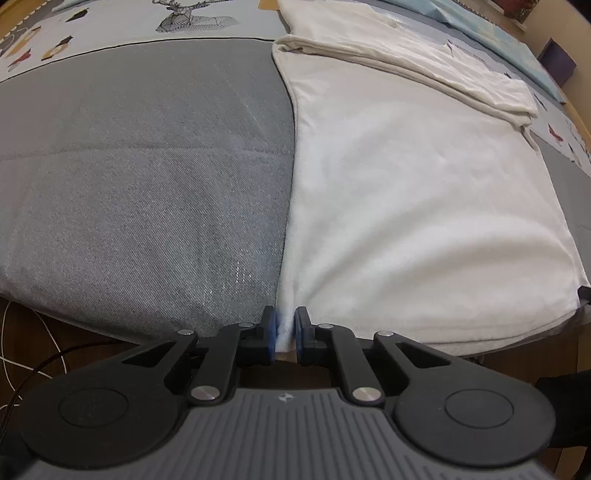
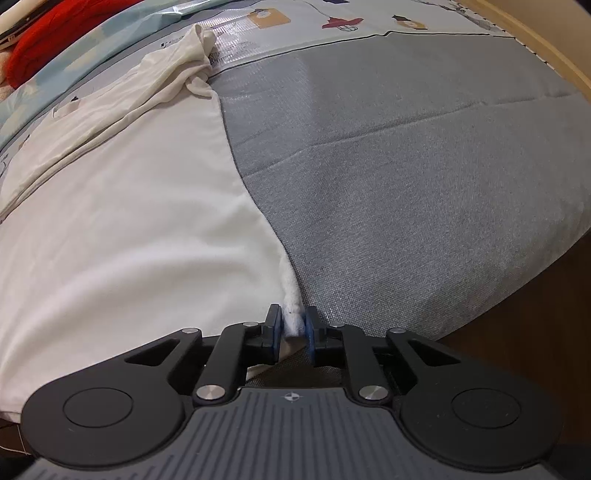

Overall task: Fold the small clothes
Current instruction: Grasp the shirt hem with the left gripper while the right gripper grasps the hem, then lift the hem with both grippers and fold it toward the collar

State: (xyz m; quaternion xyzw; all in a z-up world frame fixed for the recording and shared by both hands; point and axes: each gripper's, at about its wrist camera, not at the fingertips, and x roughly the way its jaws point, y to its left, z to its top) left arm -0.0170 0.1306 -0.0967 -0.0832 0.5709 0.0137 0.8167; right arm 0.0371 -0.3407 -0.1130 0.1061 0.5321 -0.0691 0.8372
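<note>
Currently both near hem corners of the white shirt (image 1: 406, 203) are pinched. The left tool (image 1: 284, 334) is clamped on the shirt's left bottom corner, white cloth bunched between the blue pads (image 1: 272, 330). The right tool (image 2: 292, 332) is clamped likewise on the right bottom corner. The shirt is laid flat on the grey mat (image 1: 147, 184) over the worktop, hem at the near edge, body running away from the tools. At the far end the sleeves (image 1: 424, 70) are seen folded in across the chest. Beyond, the printed cover (image 1: 110, 26) and a red garment (image 2: 55, 33) are visible, well apart from the work.

Step judged: sleeves done, bottom-to-top fold set up, not yet started. Next move calls for both corners to be lifted together, carried forward evenly, hem laid near the collar, grips kept level so no skew or drag is introduced.
</note>
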